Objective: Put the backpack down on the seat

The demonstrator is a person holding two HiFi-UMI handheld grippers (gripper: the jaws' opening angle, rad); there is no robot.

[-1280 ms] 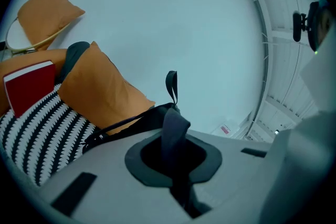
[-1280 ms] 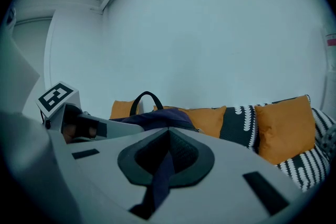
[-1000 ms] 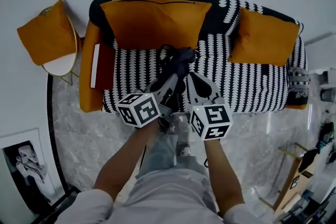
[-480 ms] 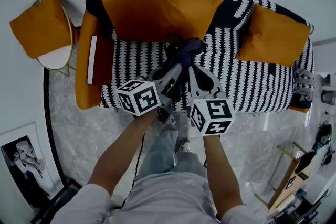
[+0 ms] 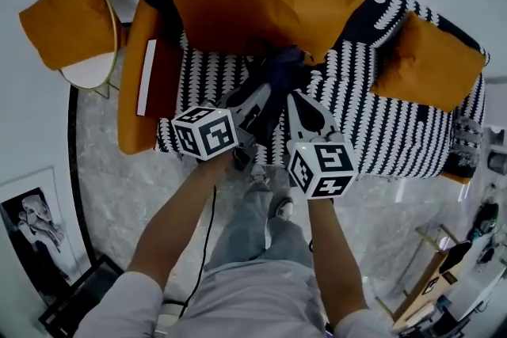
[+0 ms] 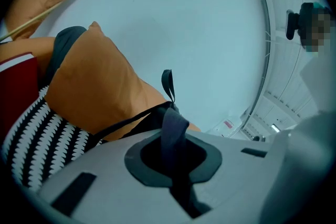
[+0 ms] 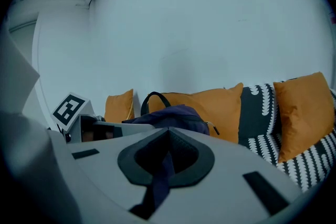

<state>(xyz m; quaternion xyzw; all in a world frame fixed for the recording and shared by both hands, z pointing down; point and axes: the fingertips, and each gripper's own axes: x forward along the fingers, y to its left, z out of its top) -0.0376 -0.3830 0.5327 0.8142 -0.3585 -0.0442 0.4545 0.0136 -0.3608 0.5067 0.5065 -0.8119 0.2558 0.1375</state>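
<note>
In the head view the left gripper and right gripper cover much of the backpack, so whether its base touches the sofa cannot be told. In the left gripper view the fingers hide its body, leaving the strap. The frame's edge cuts the framed picture.

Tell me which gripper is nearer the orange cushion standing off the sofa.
Left. The left gripper, gripping a backpack strap, sits right of that cushion; the right gripper is farther right.

Dim, bluish, even light with soft shadows; strong fisheye bending and dark corners in both gripper views, with near foreground blurred
</note>
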